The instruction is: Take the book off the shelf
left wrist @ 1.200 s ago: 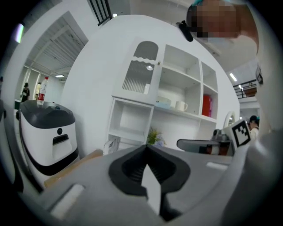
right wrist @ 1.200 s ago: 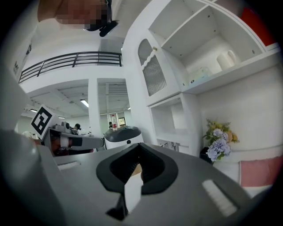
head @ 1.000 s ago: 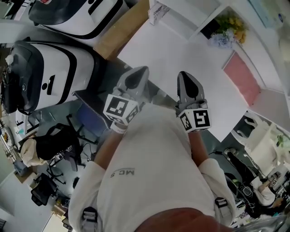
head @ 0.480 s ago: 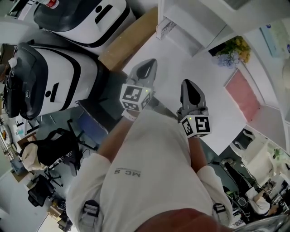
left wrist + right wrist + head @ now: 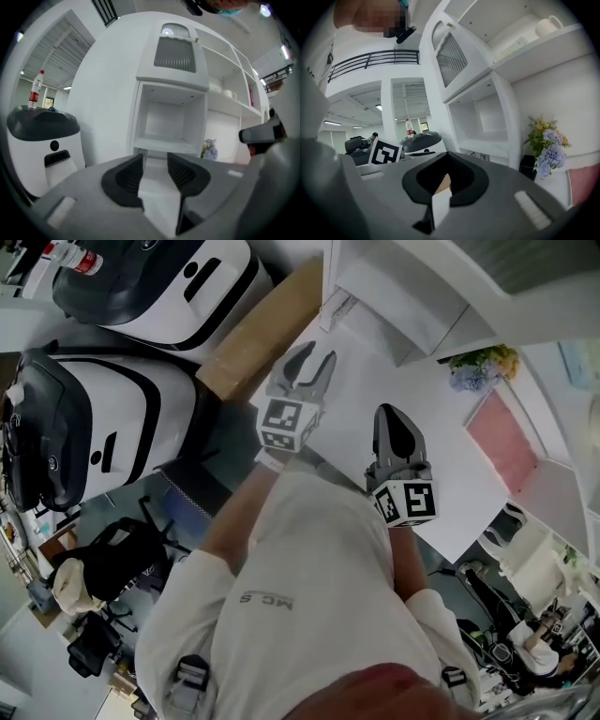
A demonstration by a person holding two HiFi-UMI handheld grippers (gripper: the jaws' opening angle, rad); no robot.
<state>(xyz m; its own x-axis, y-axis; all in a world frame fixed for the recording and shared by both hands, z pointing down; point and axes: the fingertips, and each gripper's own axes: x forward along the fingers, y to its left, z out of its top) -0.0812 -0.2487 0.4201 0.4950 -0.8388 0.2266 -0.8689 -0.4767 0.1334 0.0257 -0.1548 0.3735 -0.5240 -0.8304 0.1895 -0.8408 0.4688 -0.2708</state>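
Left tongs (image 5: 316, 360) opening, nothing between them, aimed at a cubby of the white shelf (image 5: 171, 140). Right tongs (image 5: 394, 418) pressed together, holding nothing. The book cannot be identified with certainty; a plain pink slab (image 5: 508, 439) lies just right of the flowers (image 5: 478, 367).

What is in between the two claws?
Only bare white tabletop, as the head view shows. Nothing lies between the left claw, whose jaws are opening and empty, and the shut right claw.

White table (image 5: 441, 446) with flowers (image 5: 480, 367)
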